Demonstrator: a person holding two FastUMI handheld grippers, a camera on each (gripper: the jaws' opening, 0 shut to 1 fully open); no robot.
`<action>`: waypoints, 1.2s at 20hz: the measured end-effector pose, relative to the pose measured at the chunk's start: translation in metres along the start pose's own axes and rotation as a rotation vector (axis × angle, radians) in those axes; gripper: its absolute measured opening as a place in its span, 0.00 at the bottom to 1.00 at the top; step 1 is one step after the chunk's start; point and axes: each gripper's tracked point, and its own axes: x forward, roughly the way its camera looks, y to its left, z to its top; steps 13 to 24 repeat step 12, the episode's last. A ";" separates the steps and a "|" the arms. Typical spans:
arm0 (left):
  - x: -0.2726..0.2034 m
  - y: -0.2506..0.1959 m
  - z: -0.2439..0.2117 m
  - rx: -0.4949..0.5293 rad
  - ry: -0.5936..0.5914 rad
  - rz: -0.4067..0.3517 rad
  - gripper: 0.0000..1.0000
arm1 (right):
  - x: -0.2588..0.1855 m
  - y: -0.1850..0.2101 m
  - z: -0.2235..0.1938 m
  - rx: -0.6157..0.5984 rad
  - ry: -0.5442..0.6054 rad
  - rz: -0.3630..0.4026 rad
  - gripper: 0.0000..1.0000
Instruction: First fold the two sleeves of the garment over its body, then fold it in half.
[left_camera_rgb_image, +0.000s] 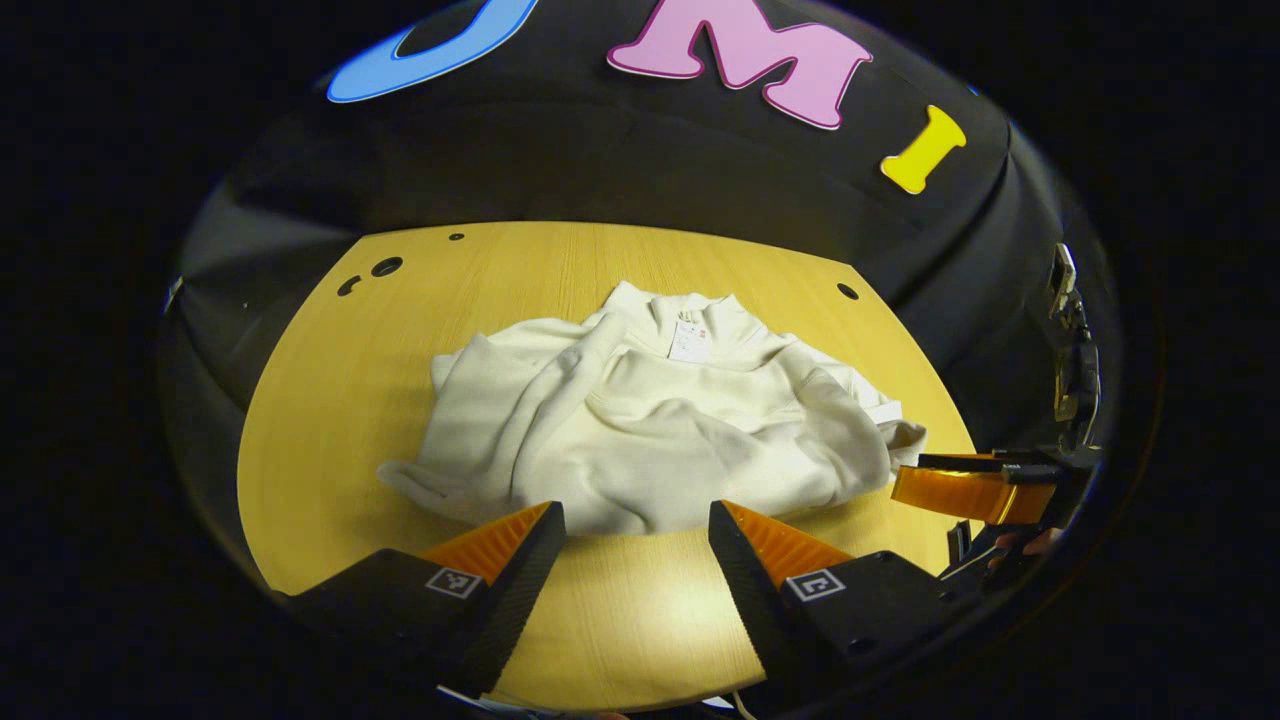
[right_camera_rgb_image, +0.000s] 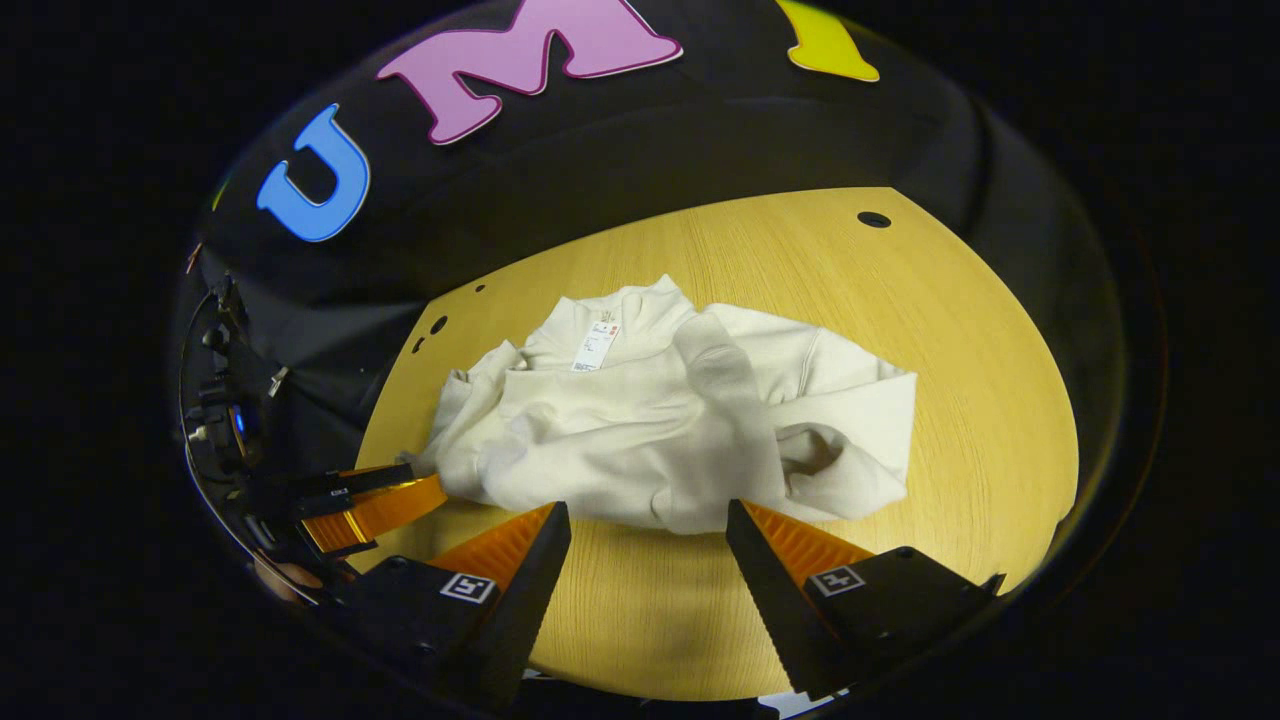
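- Lying near the middle of the wooden table (left_camera_rgb_image: 330, 400), the cream sweatshirt (left_camera_rgb_image: 650, 430) has its collar and white neck tag (left_camera_rgb_image: 689, 342) pointing toward the far edge and its hem toward both grippers.
- Both sleeves look already brought over the body: one runs as a long band across the chest (right_camera_rgb_image: 720, 400), the other bunches on the opposite side (left_camera_rgb_image: 540, 400). The cloth is rumpled, so I cannot be sure exactly where each cuff ends.
- The left gripper (left_camera_rgb_image: 637, 540) hovers just short of the near hem, fingers spread wide and holding nothing.
- The right gripper (right_camera_rgb_image: 648, 545) sits likewise at the hem, fingers wide apart and empty; it also shows at the right side of the left gripper view, low beside the garment's corner.
- My reading is that the half fold comes next, with each gripper needing a hem corner.
- Risks from here:
  - pinching only the top layer, so the lower layer stays behind and the fold splits;
  - dragging the hem forward and flipping the loose sleeves back off the body;
  - lifting the two corners unevenly, leaving a skewed fold;
  - bunched wrinkles getting trapped under the fold, making a lumpy result.
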 end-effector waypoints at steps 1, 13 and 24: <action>-0.006 -0.002 -0.004 -0.004 -0.005 -0.005 0.95 | -0.005 0.001 -0.005 -0.017 -0.002 0.001 0.97; -0.045 0.002 -0.047 -0.019 -0.032 -0.004 0.95 | -0.035 0.009 -0.050 -0.066 0.003 -0.013 0.98; -0.045 0.002 -0.047 -0.019 -0.032 -0.004 0.95 | -0.035 0.009 -0.050 -0.066 0.003 -0.013 0.98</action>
